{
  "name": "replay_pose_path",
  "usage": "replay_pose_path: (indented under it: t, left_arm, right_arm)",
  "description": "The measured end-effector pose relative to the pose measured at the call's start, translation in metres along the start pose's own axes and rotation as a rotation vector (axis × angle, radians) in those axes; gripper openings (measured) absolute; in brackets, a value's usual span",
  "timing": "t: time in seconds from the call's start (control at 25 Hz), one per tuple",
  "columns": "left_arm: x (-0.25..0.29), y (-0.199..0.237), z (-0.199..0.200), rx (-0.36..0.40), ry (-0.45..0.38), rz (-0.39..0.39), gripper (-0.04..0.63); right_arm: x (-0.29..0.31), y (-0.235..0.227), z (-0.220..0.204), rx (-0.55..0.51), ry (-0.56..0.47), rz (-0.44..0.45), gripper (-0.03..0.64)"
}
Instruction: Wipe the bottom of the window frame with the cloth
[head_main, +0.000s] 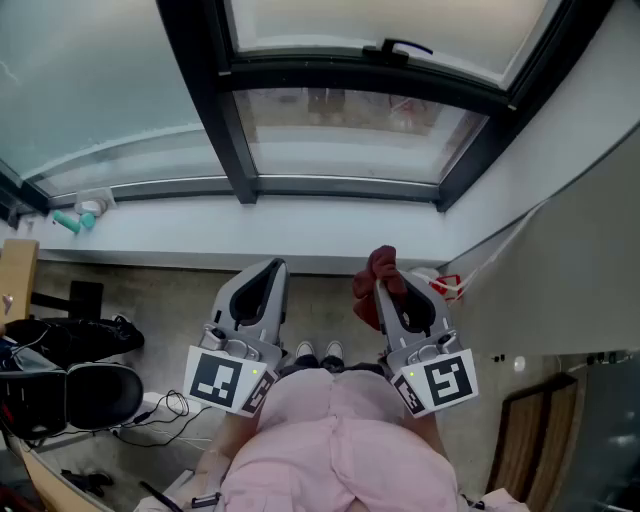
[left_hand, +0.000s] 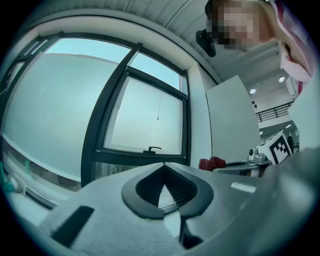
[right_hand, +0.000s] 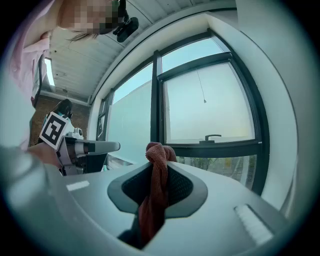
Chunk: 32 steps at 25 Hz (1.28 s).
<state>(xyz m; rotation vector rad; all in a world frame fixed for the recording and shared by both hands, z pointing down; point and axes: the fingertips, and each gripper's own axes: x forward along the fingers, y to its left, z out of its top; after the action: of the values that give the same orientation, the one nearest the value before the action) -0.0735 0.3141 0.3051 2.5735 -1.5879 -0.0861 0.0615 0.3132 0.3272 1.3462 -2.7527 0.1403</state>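
Cloth (right_hand: 157, 167), seemingly soft, light and limp, pinched at its bunched middle by right gripper (right_hand: 159, 151) jaws, below window frame (head_main: 340, 188) at 12 o'clock; left gripper (left_hand: 164, 166) jaws pressed together, empty.

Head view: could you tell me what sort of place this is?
Probably an indoor workspace beside a large window: a dark window frame, a white sill, and black bags and cables on the floor.
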Motion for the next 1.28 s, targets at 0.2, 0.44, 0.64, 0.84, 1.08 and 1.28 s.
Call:
replay_pose_path:
  t: [0.2,0.44,0.64,0.84,1.08,1.28]
  left_arm:
    - [0.012,0.011,-0.005,0.005,-0.01,0.04,-0.002]
    - [0.013,-0.003,-0.013,0.024,0.002,0.048,-0.002]
    - [0.018,-0.011,-0.028,0.05,0.009,0.08,-0.002]
    - [0.016,0.003,-0.047,0.029,0.066,0.107,-0.002]
    - [0.024,0.065,-0.049,0.001,0.067,0.185,-0.002]
    - [0.034,0.132,-0.037,-0.045,0.022,0.214,-0.002]
  right_arm:
    - [0.017,-0.01,-0.001,-0.005,-0.019,0.039,0.069]
    - [0.003,-0.023,-0.013,0.019,-0.014,0.037,0.069]
    - [-0.019,-0.052,-0.035,0.045,-0.007,-0.007,0.068]
    - [-0.026,-0.065,-0.05,0.114,0.008,-0.028,0.069]
    - [0.016,-0.079,-0.05,0.108,0.027,-0.044,0.069]
    - [0.079,-0.076,-0.027,0.072,0.024,-0.048,0.069]
